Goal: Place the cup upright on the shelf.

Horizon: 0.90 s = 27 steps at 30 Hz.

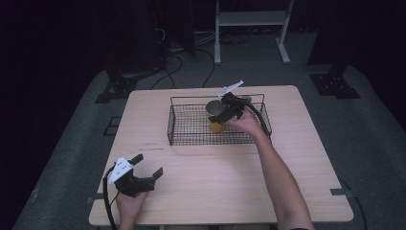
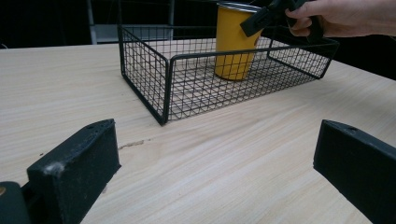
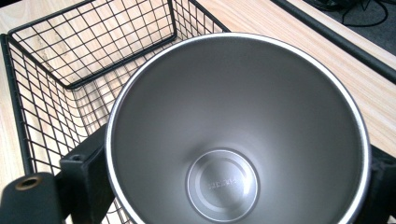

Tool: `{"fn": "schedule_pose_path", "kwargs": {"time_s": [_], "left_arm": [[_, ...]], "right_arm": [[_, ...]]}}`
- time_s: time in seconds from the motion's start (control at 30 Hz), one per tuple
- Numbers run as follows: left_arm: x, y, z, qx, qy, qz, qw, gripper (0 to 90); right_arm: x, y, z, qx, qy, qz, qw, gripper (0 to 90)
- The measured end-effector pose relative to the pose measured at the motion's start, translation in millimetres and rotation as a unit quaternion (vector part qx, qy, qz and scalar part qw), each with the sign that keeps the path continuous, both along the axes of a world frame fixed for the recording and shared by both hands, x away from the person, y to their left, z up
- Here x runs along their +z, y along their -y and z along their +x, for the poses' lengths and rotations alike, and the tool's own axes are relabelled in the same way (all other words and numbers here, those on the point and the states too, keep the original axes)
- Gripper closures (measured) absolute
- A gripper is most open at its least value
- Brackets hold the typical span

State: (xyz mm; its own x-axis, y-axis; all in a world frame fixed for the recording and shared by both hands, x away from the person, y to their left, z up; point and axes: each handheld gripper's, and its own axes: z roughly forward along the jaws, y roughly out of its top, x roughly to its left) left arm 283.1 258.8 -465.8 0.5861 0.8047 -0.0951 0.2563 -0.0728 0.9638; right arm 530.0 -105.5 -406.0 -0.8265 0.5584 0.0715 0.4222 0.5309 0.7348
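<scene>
at the left of the high view, left gripper [image 1: 147,166] low over the near-left part of the wooden table [image 1: 206,191], held in the left hand [image 1: 130,201], jaws spread wide with bare tabletop between them. same wide gap in the left gripper view, one black jaw at each lower corner, nothing clasped. grey three-cornered plate on top, cable looping down off the near edge.

further right, toward the far middle of the table, black wire basket [image 1: 178,125], long side across, set flat on the wood. inside its right half, yellow tumbler [image 1: 217,126] upright, steel-lined, open mouth up; in the left gripper view the yellow tumbler [image 2: 235,42] standing on the basket floor, rim above the wire wall.

right gripper [image 1: 224,114] reaching in over the basket, right hand [image 1: 246,122] behind it, forearm running back to the near-right edge. jaws closed around the tumbler near its rim; in the right gripper view a black jaw pressed against each side of the steel rim [image 3: 233,42], basket [image 3: 28,88] mesh beyond.
</scene>
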Motion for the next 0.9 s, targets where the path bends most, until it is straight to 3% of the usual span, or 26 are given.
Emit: {"fn": "schedule_pose_path", "kwargs": {"time_s": [0.3,0.53,0.63,0.9], "left_arm": [[0.0,-0.2,0.2,0.001,-0.001,0.000,1.0000,0.0],[-0.1,-0.2,-0.1,0.002,0.000,-0.001,1.0000,0.0],[0.0,-0.3,0.0,0.002,0.000,0.001,1.0000,0.0],[0.0,0.1,-0.1,0.001,0.001,0.002,1.0000,0.0]], "right_arm": [[1.5,1.1,-0.6,0.001,0.003,0.001,1.0000,0.0],[3.8,2.8,-2.8,0.008,0.003,0.011,0.9999,0.0],[4.5,5.0,-4.8,0.003,0.012,0.017,0.9998,0.0],[4.3,17.6,-7.5,-0.006,0.009,0.036,0.9993,0.0]]}}
